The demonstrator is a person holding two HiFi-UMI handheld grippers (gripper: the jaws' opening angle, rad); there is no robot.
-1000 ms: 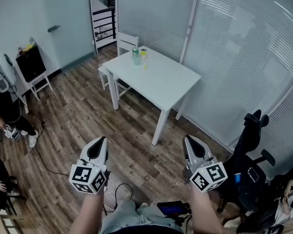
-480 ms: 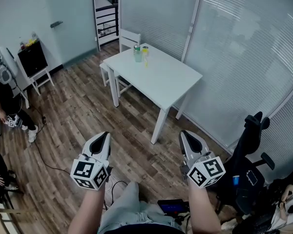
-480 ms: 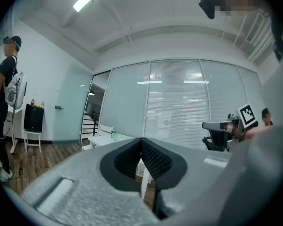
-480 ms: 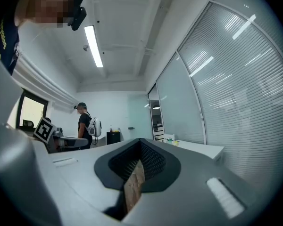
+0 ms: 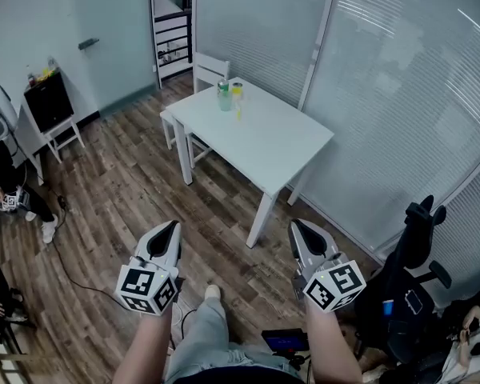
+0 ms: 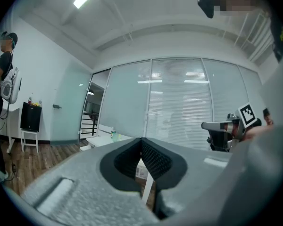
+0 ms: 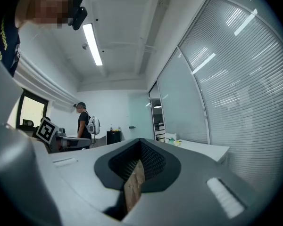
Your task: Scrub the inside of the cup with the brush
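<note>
A: Where is the cup?

B: Way over there. A small green thing stands at the far end of the white table (image 5: 276, 146), near the white chair (image 5: 210, 66). I think that is the cup (image 5: 223, 96). A yellow thing (image 5: 238, 96) stands just beside it. It may be the brush, but it is too small to tell.

A: Do the grippers hold anything?

B: No. The left gripper (image 5: 166, 232) has its jaws squeezed together with nothing in them. The right gripper (image 5: 298, 230) is the same, with its jaws pressed tight and empty. Both are well apart from the table.

A: So what can go wrong?

B: First, the feet. A black cable (image 5: 76, 272) lies on the wood floor (image 5: 128, 174) close to the person. A foot could catch on it on the way over.

A: And at the table?

B: The cup and the yellow thing are very close together. A gripper going for one could bump the other and tip it over. They also seem to stand near the table's edge, so a knock could push one off.

A: Anything else?

B: The jaws must open before they can grab. If they come in tight like this, they only poke the cup and shove it. And one gripper needs to hold the cup firm while the other scrubs, or the cup may spin or fall.
</note>
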